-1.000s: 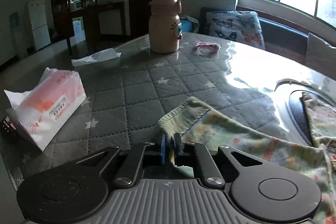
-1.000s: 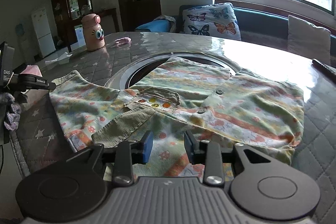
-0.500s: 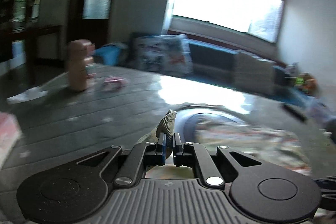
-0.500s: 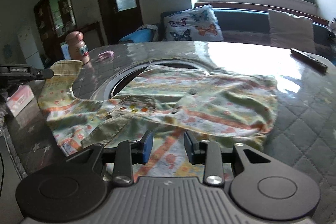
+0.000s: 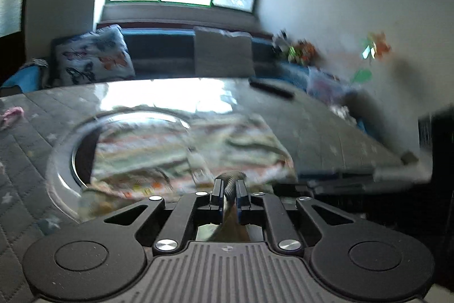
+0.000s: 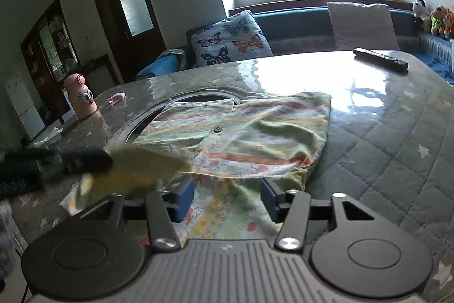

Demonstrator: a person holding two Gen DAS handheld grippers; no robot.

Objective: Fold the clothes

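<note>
A pale green children's shirt point(image 6: 255, 132) with orange stripes and flower print lies flat over the round glass inset of the table; it shows blurred in the left wrist view point(image 5: 170, 149). My left gripper point(image 5: 229, 189) is shut on a sleeve of the shirt, a fold of cloth standing up between its fingers. In the right wrist view that gripper is a dark blur at the left point(image 6: 56, 161), carrying the yellowish sleeve point(image 6: 136, 166) over the shirt. My right gripper point(image 6: 227, 198) hovers open over the shirt's near hem, nothing between its blue pads.
The table wears a grey quilted cover point(image 6: 397, 146) with a round glass turntable rim point(image 6: 136, 118). A remote control point(image 6: 380, 61) lies at the far right, a pink cartoon bottle point(image 6: 81, 98) and a small pink item point(image 6: 116, 98) at the far left. A butterfly pillow point(image 6: 229, 44) sits behind.
My left gripper lifted the sleeve off the table and swung it right, across the shirt. My right gripper's fingers have spread wider over the near hem.
</note>
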